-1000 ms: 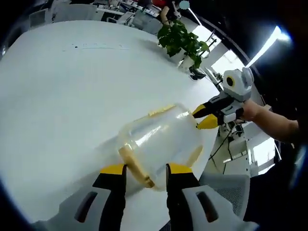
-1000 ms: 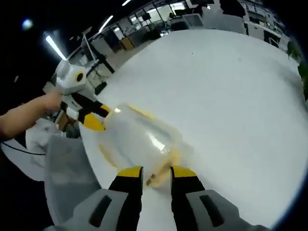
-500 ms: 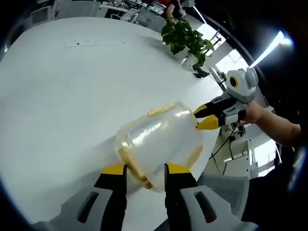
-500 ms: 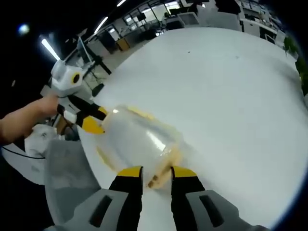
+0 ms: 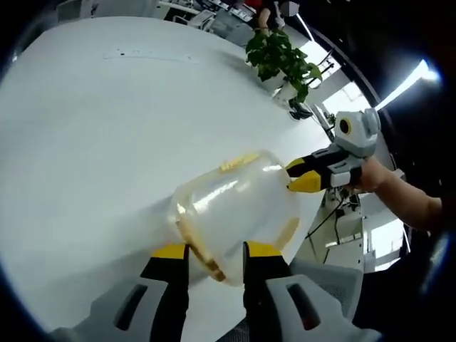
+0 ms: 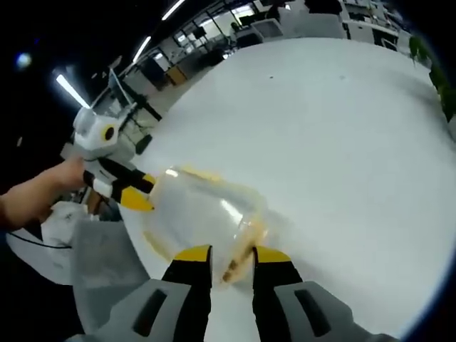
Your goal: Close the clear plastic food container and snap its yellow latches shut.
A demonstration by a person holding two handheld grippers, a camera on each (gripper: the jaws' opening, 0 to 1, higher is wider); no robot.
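Observation:
The clear plastic container (image 5: pixel 239 206) lies on its side at the near edge of the white table (image 5: pixel 92 135), held from both ends. My left gripper (image 5: pixel 216 251) is shut on the yellow latch (image 5: pixel 199 249) at its near end. In this view my right gripper (image 5: pixel 305 174) pinches the far side of the container. In the right gripper view the container (image 6: pixel 199 214) lies just ahead, and my right gripper (image 6: pixel 231 256) is shut on a yellow latch (image 6: pixel 237 262). The left gripper (image 6: pixel 135 192) grips the opposite end there, with a hand behind it.
A potted green plant (image 5: pixel 281 60) stands at the far right edge of the table. A grey chair (image 6: pixel 100 263) sits below the table edge by the container. Office desks and chairs (image 6: pixel 285 25) lie beyond the table.
Both views have shifted a little with the hands. The container stays between the two grippers, and both grips look the same as before.

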